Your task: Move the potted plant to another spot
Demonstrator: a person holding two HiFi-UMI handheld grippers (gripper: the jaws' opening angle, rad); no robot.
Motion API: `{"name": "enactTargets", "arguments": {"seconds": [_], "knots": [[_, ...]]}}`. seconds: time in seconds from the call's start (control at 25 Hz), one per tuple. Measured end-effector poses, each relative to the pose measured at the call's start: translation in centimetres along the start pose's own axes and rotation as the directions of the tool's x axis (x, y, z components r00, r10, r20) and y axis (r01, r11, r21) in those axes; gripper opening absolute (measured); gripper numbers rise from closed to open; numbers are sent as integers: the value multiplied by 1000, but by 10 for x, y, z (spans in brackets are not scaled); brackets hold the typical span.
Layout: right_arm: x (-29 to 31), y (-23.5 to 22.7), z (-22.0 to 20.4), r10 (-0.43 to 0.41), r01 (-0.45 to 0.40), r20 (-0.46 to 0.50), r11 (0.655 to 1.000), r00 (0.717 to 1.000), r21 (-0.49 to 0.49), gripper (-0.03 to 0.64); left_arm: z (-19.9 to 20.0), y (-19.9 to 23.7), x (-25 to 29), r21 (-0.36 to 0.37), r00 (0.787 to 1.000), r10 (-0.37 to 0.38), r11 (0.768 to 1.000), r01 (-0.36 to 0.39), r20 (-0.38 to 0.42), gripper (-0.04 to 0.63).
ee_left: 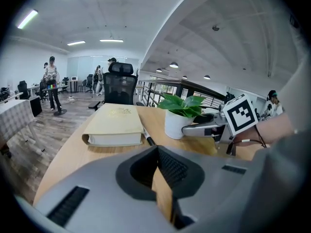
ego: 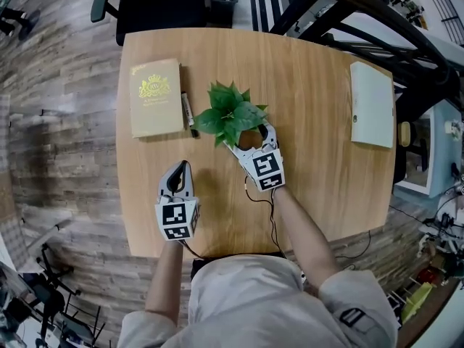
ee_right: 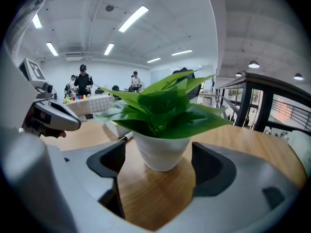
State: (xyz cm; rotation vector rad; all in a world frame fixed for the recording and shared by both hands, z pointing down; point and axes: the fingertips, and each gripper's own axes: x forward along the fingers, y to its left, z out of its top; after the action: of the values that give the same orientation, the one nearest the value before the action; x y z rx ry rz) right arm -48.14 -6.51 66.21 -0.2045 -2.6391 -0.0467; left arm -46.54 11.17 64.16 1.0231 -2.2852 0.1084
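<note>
The potted plant (ego: 230,113), green leaves in a small white pot (ee_right: 160,152), stands upright near the middle of the wooden table (ego: 319,165). My right gripper (ego: 250,138) is open, one jaw on each side of the pot. A thin gap shows at both pads (ee_right: 112,159), so the pot rests on the table and is not gripped. My left gripper (ego: 182,168) hovers over bare table to the plant's near left, shut with nothing in it. The left gripper view shows the plant (ee_left: 181,114) with the right gripper's finger (ee_left: 206,129) beside its pot.
A cream book (ego: 155,96) lies at the table's left, with a black-and-white pen (ego: 188,113) between it and the plant. A white pad (ego: 371,104) lies at the right edge. An office chair (ego: 159,2) stands behind the table and dark railings (ego: 377,20) at the far right.
</note>
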Motion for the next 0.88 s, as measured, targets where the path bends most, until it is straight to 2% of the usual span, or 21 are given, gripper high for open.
{"name": "enactTargets", "arguments": {"seconds": [0.48, 0.64, 0.88], "knots": [[25, -8, 9, -11, 10, 50, 1000, 999, 28, 486, -11, 15, -5, 11, 999, 19, 1000, -19, -29, 12], [27, -5, 11, 2, -2, 56, 1000, 998, 9, 483, -10, 14, -6, 23, 999, 18, 1000, -18, -26, 11], [21, -4, 11, 21, -24, 59, 999, 998, 35, 471, -5, 6, -4, 36, 999, 7, 999, -5, -41, 11]]}}
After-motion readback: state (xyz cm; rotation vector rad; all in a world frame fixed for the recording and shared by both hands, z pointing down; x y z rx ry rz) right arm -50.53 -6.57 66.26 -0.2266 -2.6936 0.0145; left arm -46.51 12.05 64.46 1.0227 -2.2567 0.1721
